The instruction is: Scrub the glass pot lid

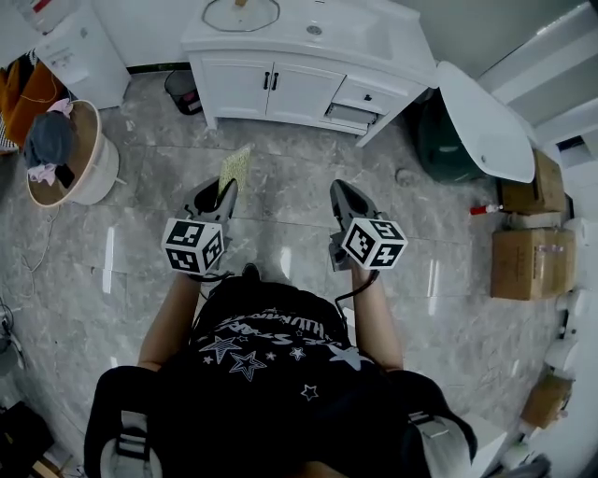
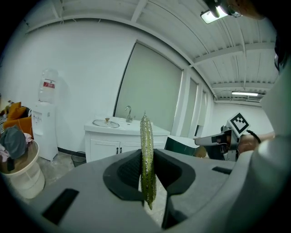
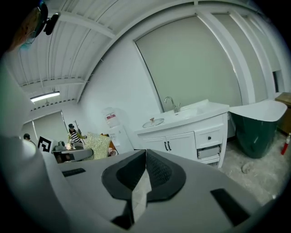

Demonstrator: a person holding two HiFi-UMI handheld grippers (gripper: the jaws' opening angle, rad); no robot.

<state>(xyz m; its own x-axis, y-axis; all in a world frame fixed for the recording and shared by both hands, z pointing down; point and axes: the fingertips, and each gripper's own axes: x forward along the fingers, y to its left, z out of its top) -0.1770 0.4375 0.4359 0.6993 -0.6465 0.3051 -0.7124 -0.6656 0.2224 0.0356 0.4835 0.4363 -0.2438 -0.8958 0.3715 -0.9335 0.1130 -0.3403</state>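
Note:
The glass pot lid [image 1: 241,13] lies on the white vanity top, far ahead of both grippers; it also shows in the left gripper view [image 2: 106,123] and the right gripper view [image 3: 153,122]. My left gripper [image 1: 224,191] is shut on a yellow-green scrub pad [image 1: 234,168], which stands edge-on between its jaws [image 2: 146,150]. My right gripper [image 1: 339,191] is shut with nothing in it, its pads [image 3: 154,170] meeting. Both are held over the marble floor, well short of the vanity. From the right gripper view the scrub pad [image 3: 96,145] shows at the left.
The white vanity cabinet [image 1: 280,84] with sink and faucet [image 2: 128,113] stands ahead. A water dispenser [image 1: 75,47] and a laundry basket [image 1: 93,173] are at the left. A dark green tub [image 1: 448,140] and cardboard boxes [image 1: 523,261] stand at the right. A small bin [image 1: 182,91] sits beside the cabinet.

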